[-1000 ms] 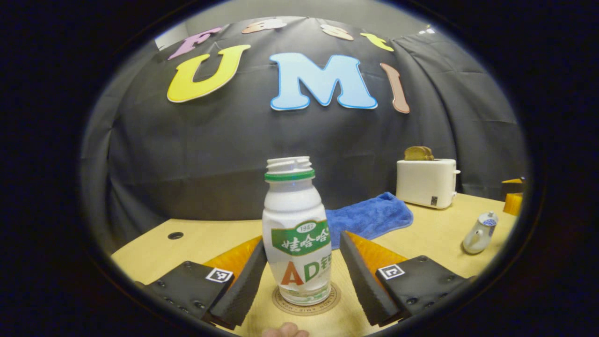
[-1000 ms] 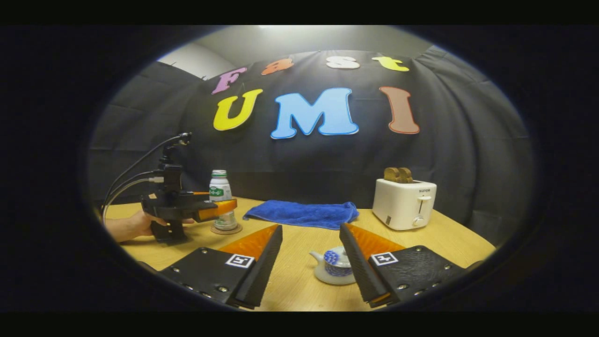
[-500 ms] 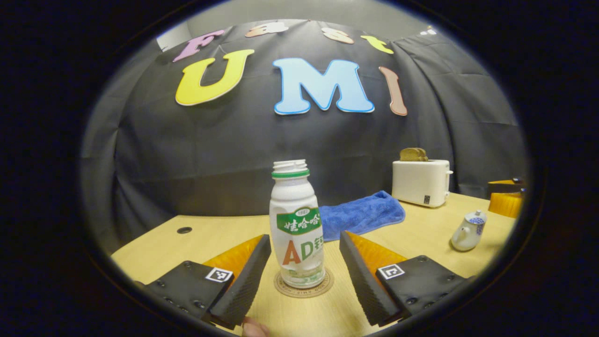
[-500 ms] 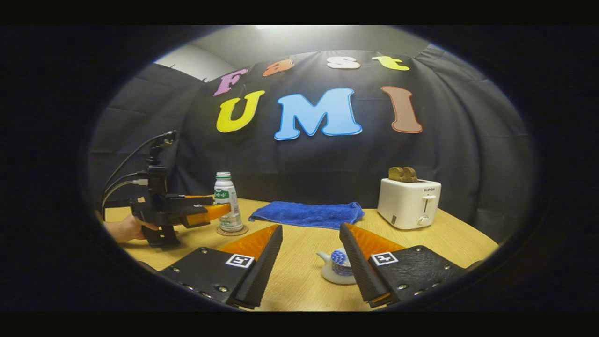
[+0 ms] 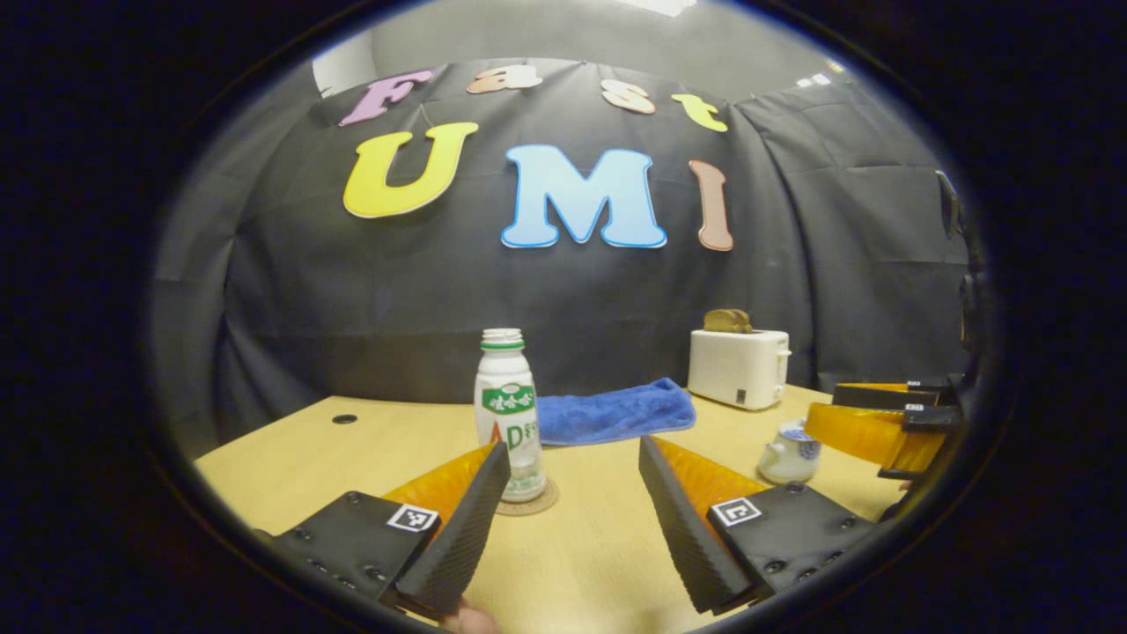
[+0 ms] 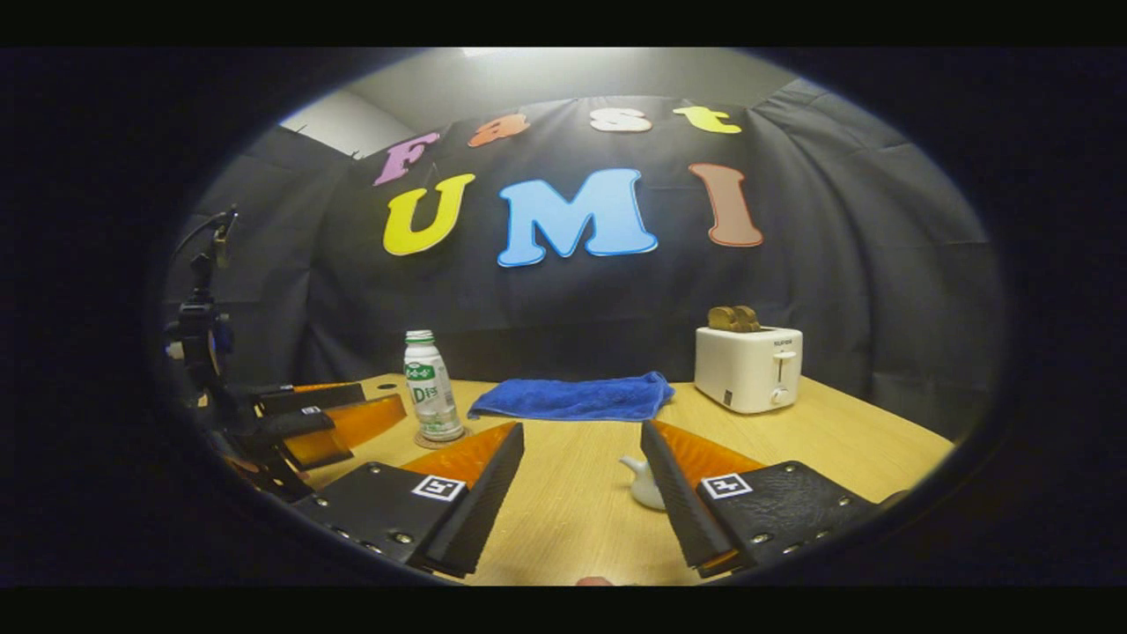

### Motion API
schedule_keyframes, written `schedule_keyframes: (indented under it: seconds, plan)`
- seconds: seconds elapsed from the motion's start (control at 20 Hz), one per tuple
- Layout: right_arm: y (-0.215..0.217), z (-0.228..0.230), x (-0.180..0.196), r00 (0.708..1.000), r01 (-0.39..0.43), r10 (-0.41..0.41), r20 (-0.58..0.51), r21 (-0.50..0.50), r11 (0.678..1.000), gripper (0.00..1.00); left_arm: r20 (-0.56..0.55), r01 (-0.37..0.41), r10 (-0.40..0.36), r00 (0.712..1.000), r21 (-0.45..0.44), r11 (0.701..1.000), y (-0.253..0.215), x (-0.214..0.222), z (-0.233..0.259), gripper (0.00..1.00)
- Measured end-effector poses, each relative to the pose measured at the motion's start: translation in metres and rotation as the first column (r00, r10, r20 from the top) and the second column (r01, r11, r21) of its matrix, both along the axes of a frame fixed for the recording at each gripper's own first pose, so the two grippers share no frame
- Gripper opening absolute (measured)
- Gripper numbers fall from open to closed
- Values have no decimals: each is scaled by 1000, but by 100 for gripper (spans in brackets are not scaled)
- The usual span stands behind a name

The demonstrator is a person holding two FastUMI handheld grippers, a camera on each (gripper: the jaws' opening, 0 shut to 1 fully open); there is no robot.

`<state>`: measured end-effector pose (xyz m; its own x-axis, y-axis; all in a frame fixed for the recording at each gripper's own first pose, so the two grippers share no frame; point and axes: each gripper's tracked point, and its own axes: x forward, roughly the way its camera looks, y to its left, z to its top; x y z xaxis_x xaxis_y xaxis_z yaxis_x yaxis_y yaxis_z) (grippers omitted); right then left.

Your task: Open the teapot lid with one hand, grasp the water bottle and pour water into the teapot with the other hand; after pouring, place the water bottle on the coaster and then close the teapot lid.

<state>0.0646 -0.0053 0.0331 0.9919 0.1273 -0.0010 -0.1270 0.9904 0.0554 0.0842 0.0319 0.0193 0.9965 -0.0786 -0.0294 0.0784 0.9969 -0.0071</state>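
The water bottle (image 5: pixel 509 414) stood uncapped on its coaster (image 5: pixel 526 502). Both the left gripper (image 5: pixel 572 453) and right gripper (image 6: pixel 581 436) were spread wide, holding nothing, with the teapot (image 5: pixel 789 452) on the table (image 5: pixel 581 563).

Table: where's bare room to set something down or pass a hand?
Bare wood on the table between water bottle on its coaster and teapot, in front of the blue towel. Another patch lies left of the bottle toward the cable hole. Crowded at the right: teapot, toaster and right gripper cluster there.

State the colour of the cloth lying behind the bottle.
Blue cloth; clearest in the right gripper view.
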Motion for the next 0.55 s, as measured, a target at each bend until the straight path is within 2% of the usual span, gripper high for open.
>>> schedule_keyframes:
  seconds: [0.2,0.35,0.4,0.55]
  plan:
    - [10,-4,-28,997,67,-67,24,-13,998,82,43,-37,37,998,-12,999,-9,-38,-2,100]
    - [20,-10,-44,997,64,-63,38,-16,998,82,36,-35,35,999,-14,999,-18,-51,-8,88]
    - [20,-13,-46,997,72,-71,41,-24,997,82,36,-42,43,998,-20,999,-18,-55,-10,100]
    - [22,-25,-49,996,82,-81,36,-37,996,83,34,-42,44,998,-55,998,-24,-67,-14,100]
